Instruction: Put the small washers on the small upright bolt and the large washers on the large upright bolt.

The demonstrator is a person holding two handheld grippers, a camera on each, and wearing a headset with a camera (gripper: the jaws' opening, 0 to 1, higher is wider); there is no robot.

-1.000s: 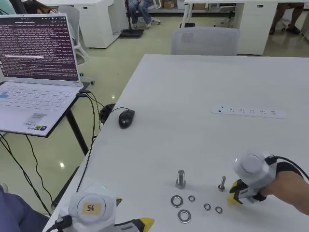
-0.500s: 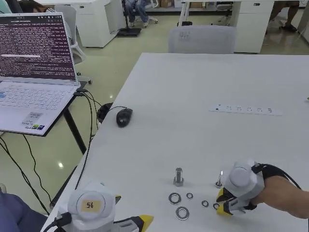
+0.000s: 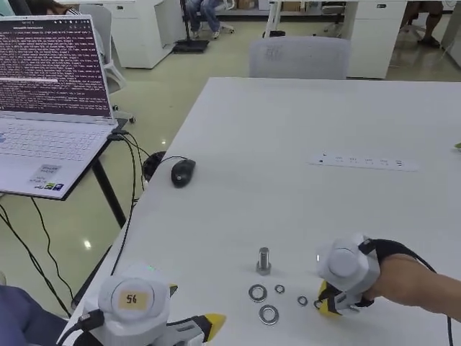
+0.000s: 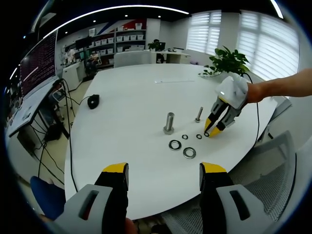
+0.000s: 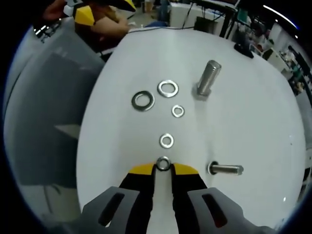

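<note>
Right tongs (image 5: 163, 169) closed narrow, pinching a small silver steel washer (image 5: 163, 163).
Left tongs (image 4: 165, 169) gaped wide above the white worktop (image 4: 131, 97) edge, holding nothing.

Right gripper (image 3: 323, 305) onto small washer (image 5: 163, 164)

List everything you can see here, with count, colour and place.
Table: one, white, under everything.
Large bolt: one, silver, upright near the front edge.
Small bolt: one, silver, upright, right of the large bolt.
Large washers: two, silver, flat before the large bolt.
Small washers: two, silver, loose beside the large washers.
Small washer: one, silver, between the right gripper's tips.
Mouse: one, black, table's left edge.
Power strip: one, white, mid-table.
Laptop: one, white, stand left of table.
Chair: one, grey, far end.
Left gripper: one, yellow-tipped, open, near edge.
Right gripper: one, yellow-tipped, closed on the small washer.
</note>
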